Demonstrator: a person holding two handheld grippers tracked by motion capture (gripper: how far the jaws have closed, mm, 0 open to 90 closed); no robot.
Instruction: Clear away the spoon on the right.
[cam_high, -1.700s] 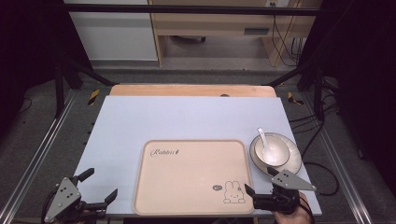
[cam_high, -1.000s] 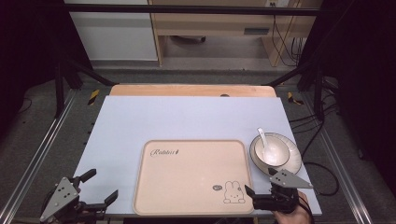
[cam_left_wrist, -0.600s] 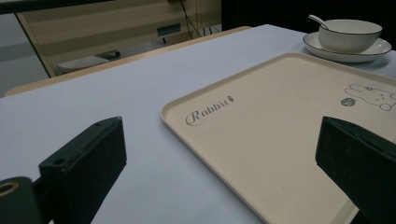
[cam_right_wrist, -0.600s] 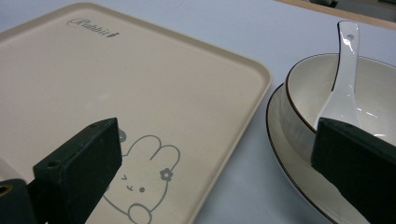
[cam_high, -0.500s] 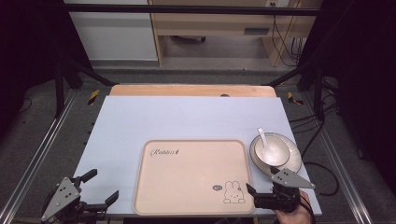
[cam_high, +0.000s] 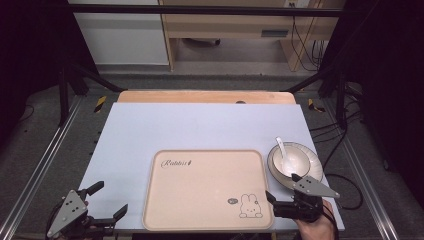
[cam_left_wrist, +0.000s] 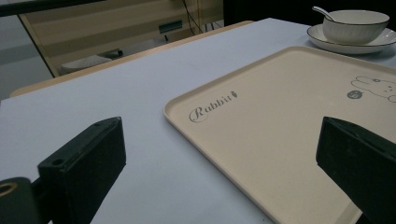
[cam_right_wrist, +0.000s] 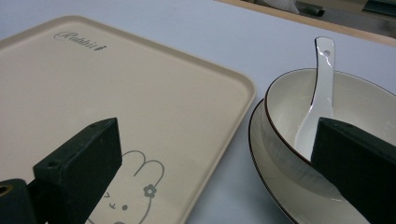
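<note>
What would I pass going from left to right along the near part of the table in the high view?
Left gripper → beige tray with its rabbit drawing near the right end → right gripper → bowl with a white spoon in it, standing on a plate.

white bowl (cam_high: 289, 161) with spoon (cam_high: 282, 149) on plate (cam_high: 274, 170)

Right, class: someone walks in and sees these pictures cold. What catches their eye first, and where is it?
The cream tray with its rabbit drawing lies bare at the near middle of the table. Just right of it a white bowl sits on a plate, a spoon leaning inside. The left gripper and right gripper hang open at the table's near corners, holding nothing.
</note>
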